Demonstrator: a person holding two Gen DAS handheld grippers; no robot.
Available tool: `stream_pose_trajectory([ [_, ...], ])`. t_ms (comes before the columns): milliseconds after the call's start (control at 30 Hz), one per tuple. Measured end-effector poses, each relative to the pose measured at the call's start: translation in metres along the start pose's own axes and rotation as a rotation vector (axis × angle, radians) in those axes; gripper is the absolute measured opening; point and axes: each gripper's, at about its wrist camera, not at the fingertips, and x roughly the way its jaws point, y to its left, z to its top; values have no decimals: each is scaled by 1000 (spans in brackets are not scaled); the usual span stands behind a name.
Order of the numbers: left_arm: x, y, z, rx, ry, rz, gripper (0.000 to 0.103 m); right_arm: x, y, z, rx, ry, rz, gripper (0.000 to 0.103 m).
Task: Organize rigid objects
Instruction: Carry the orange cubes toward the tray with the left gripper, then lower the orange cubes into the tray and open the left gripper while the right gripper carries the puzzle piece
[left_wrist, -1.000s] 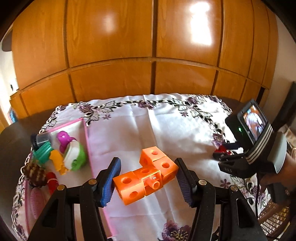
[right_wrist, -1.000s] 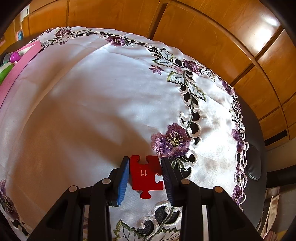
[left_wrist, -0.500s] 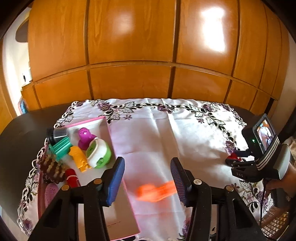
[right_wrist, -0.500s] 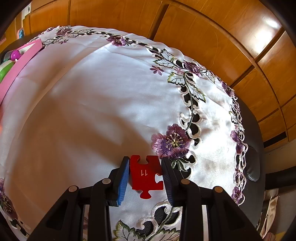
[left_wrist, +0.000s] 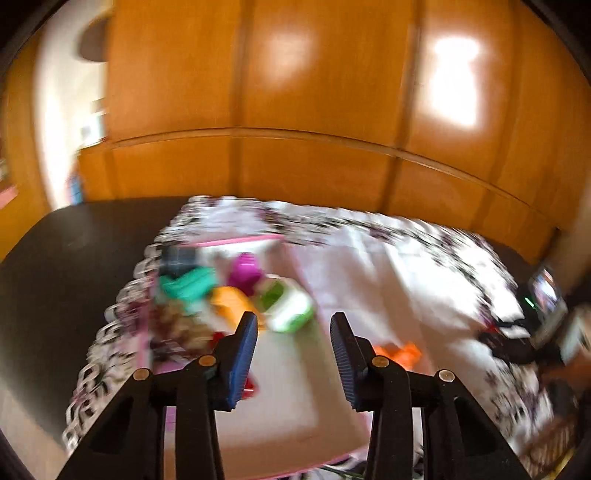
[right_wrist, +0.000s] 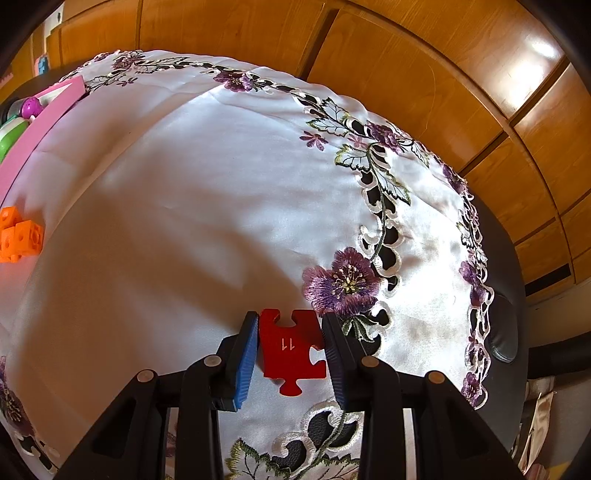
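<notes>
The left wrist view is blurred by motion. My left gripper is open and empty above the pink-rimmed tray. The orange linked cubes lie on the white cloth to the right of my left gripper; they also show at the left edge of the right wrist view. My right gripper is shut on a red puzzle piece marked 11, held low over the cloth. The right gripper also shows at the right of the left wrist view.
The tray holds several toys: a teal piece, a magenta one, a green-and-white one and a yellow-orange one. The embroidered cloth covers a dark table. Wooden panels stand behind.
My left gripper has risen and swung left over the tray, leaving the orange cubes on the cloth. The right gripper has stayed still with the puzzle piece.
</notes>
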Motion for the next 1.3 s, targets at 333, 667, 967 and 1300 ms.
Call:
stream_pose_trajectory([
  [333,52,-100,-8,484,169,-168,64,0,-1,0,7,2,5,34],
  [667,123,-114,-24,580,412,-128,58,2,-6,1,24,9,26,34],
  [967,119,-97,-16,416,372,-184,45,2,-6,1,26,10,26,34],
  [1300,31,-1,7,74,138,-108,46,2,-4,0,17,8,16,34],
])
